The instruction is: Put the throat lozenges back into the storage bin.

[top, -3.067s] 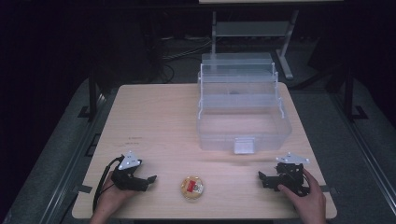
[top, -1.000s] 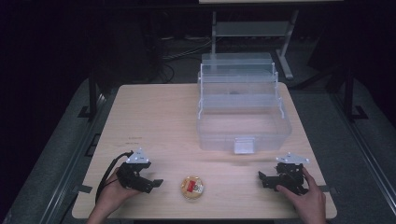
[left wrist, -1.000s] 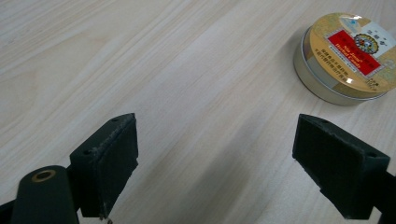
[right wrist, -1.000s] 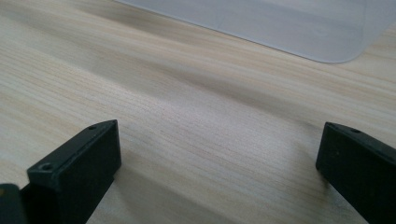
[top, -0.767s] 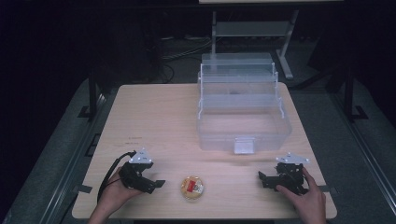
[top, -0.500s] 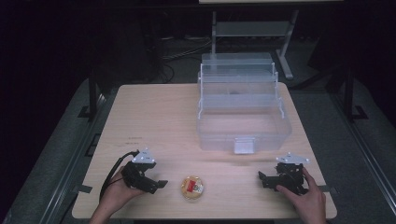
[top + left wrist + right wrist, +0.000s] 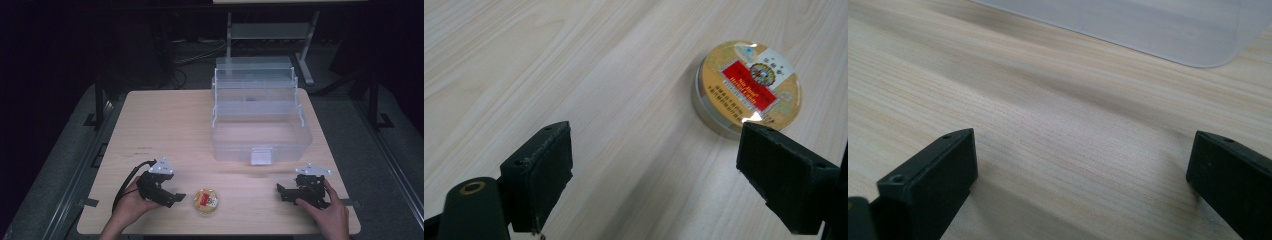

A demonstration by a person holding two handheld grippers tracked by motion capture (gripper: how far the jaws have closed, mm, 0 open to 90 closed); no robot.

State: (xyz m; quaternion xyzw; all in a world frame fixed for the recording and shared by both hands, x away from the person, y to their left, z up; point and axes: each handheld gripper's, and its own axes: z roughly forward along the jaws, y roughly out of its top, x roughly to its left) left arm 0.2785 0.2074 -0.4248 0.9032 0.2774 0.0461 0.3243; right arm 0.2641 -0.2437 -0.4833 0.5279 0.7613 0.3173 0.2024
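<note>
A small round tin [image 7: 206,200] with a gold lid and a red label lies flat near the table's front edge. In the left gripper view the tin [image 7: 746,88] sits just ahead of the right jaw, outside the gap. My left gripper [image 7: 172,196] rests low on the table to the tin's left, open and empty [image 7: 656,170]. My right gripper [image 7: 284,191] sits at the front right, open [image 7: 1083,175] over bare wood. A clear plastic tiered box [image 7: 260,112] stands open at the back middle of the table; its near corner [image 7: 1148,27] shows ahead of the right jaws.
The light wooden table [image 7: 165,125] has bare room on its left half and between the two grippers. Dark floor, cables and a metal stand [image 7: 270,30] lie beyond the far edge.
My left gripper has slid right along the front edge, closing in on the tin. The right gripper, the tin and the box have stayed put.
</note>
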